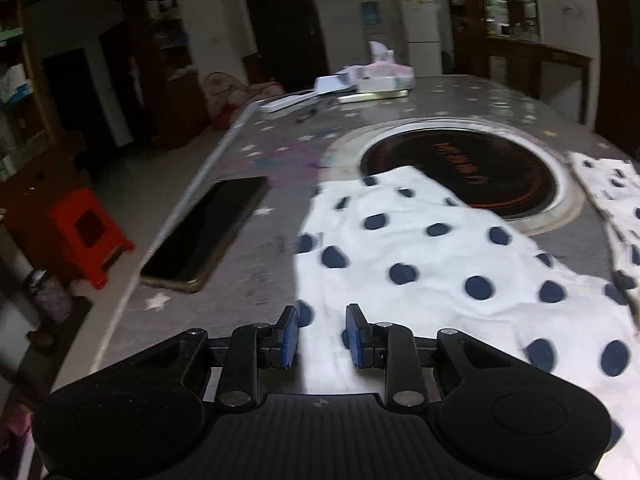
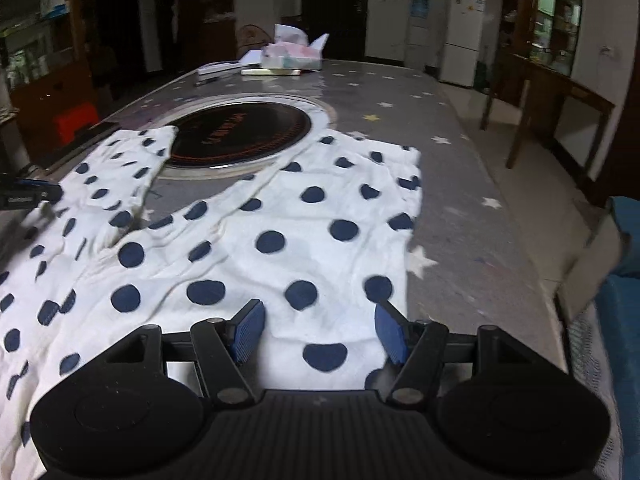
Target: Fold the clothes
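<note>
White, navy-dotted garment [image 2: 248,240] lies spread, wrinkled, partly covering the cooktop.

Garment [image 2: 280,240] cut off, cooktop [image 2: 240,128] seemingly part-covered

Dim room, white walls. Grey star-patterned counter [image 2: 400,92] with a round black cooktop [image 2: 240,128] set into it. A white refrigerator [image 2: 464,32] is placed against the far wall beside a water dispenser [image 2: 418,28]. Dark doorway [image 1: 286,24] behind. Dark wooden shelving [image 1: 168,40] is seen at left, a glazed cabinet [image 2: 556,12] at right. Red plastic stool [image 1: 90,236] on a pale floor [image 2: 472,100].
</note>
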{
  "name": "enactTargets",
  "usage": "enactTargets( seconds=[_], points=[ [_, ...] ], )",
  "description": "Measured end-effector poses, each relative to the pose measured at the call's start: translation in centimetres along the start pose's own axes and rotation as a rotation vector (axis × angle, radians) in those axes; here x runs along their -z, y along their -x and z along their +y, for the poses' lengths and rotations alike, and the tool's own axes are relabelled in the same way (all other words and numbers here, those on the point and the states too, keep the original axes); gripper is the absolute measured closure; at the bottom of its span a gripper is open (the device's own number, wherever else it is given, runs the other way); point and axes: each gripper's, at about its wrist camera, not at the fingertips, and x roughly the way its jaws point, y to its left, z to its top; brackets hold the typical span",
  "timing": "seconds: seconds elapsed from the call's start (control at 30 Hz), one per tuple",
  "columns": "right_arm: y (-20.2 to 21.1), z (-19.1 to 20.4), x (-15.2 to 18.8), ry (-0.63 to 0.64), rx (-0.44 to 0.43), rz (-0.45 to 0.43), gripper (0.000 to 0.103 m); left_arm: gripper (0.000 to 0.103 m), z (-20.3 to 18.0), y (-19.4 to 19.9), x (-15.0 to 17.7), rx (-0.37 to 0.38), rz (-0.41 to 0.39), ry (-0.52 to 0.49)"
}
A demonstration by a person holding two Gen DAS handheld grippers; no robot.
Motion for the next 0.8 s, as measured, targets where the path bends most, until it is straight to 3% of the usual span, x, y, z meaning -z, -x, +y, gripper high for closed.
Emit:
enactTargets(
  seconds=[0.2, 0.4, 0.57, 0.8],
  points=[
    [1.3, -0.7, 0.1, -0.019, 0.021, 0.006, 0.042, 0.072, 1.0, 1.9, 0.2, 0.044, 0.015, 0.039],
    [4.0, 1.0, 1.1, 0.016, -0.1, -0.001, 0.042, 0.064, 0.0, 6.9, 2.2, 0.169, -0.011, -0.019],
    [6.5, 3.3, 2.6, 0.09, -0.187, 0.001, 0.042, 0.063, -2.0, 11.1, 5.4, 0.281, -0.017, -0.099],
    [9.1, 6.4, 5.3, 0.215, -0.271, -0.001, 0.042, 0.064, -3.7, 15.0, 9.1, 0.339, -0.048, -0.195]
  ],
)
